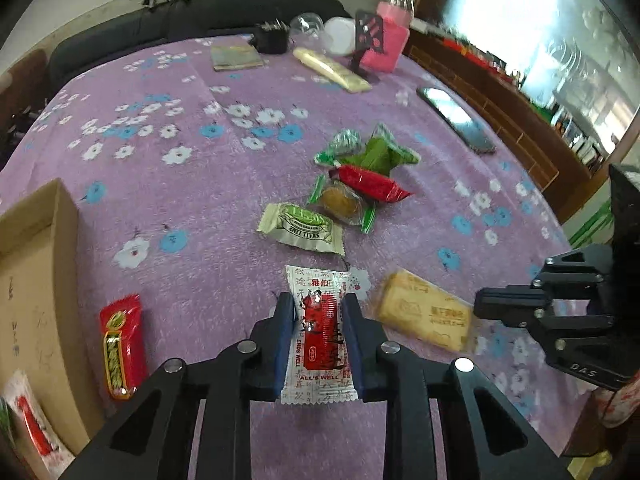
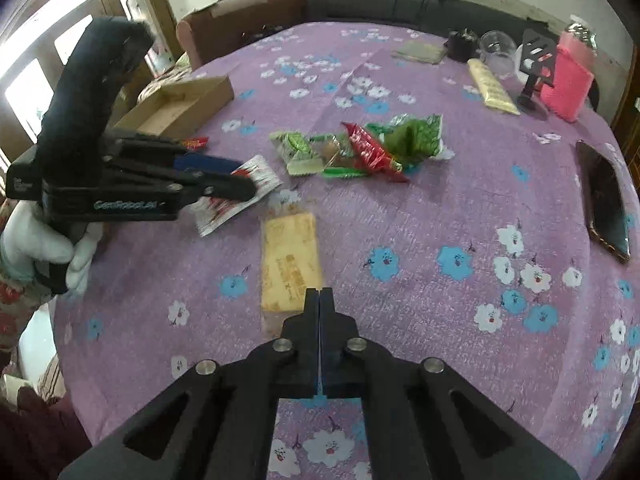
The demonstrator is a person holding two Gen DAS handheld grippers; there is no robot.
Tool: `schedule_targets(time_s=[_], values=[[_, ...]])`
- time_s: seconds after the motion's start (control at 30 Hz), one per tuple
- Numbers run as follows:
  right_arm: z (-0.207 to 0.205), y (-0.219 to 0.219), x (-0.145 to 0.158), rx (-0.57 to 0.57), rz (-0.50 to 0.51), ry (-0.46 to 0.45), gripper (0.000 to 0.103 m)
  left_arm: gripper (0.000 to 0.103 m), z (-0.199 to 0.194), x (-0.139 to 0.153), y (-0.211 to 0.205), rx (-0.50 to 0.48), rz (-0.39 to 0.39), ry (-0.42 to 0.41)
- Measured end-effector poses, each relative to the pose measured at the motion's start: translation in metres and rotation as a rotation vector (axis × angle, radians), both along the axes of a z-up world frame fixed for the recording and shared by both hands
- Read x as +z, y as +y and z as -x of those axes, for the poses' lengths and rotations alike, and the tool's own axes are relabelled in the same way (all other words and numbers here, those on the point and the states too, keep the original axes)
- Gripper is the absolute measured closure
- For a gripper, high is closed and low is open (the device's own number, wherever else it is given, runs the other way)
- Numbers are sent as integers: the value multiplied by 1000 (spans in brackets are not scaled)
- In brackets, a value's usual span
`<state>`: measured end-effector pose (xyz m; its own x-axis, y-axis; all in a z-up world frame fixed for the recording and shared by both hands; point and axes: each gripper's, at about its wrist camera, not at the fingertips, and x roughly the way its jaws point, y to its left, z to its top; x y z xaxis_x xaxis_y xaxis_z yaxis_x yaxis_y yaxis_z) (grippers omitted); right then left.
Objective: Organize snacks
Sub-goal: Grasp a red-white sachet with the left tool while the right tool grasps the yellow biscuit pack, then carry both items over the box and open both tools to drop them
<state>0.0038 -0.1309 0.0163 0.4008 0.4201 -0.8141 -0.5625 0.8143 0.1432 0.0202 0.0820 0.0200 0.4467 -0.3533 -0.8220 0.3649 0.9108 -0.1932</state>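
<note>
My left gripper (image 1: 319,300) is shut on a white-and-red snack packet (image 1: 319,332), held just above the purple cloth; the packet also shows in the right wrist view (image 2: 256,178). My right gripper (image 2: 320,292) is shut and empty, just in front of a tan biscuit pack (image 2: 290,256), which also shows in the left wrist view (image 1: 426,312). A pile of green, red and clear-wrapped snacks (image 1: 360,176) lies mid-table. A red snack (image 1: 122,346) lies beside the cardboard box (image 1: 36,280), which holds another packet (image 1: 30,420).
A phone (image 2: 606,200) lies at the table's right side. A pink-sleeved bottle (image 2: 568,76), a black stand (image 2: 536,68), a clear cup (image 2: 498,52), a cream packet (image 2: 492,88) and a flat pad (image 2: 420,52) sit at the far edge. Sofas lie beyond.
</note>
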Motion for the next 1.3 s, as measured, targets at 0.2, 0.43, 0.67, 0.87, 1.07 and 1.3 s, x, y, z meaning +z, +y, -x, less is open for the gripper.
schedule_targets(time_s=[0.2,0.43,0.67,0.87,1.07,1.3], values=[[-4,25,-3,-10,22,-53,47,42,2,-3,0,33,-6,-11],[0,44,-15,-10,95,-49,71,46,14,-16,-28,-12,-171,-82],[14,29,-8,-50,46,-29,71,81,22,-1,-4,22,-71,-78],[21,32,16,-62,-20,-45,71,81,37,15,18,54,3,-97],[26,60,45,-13,-71,-62,70,80,51,56,67,146,46,-168],[5,133,69,72,-197,-19,70,80,50,72,160,356,-35,-204]])
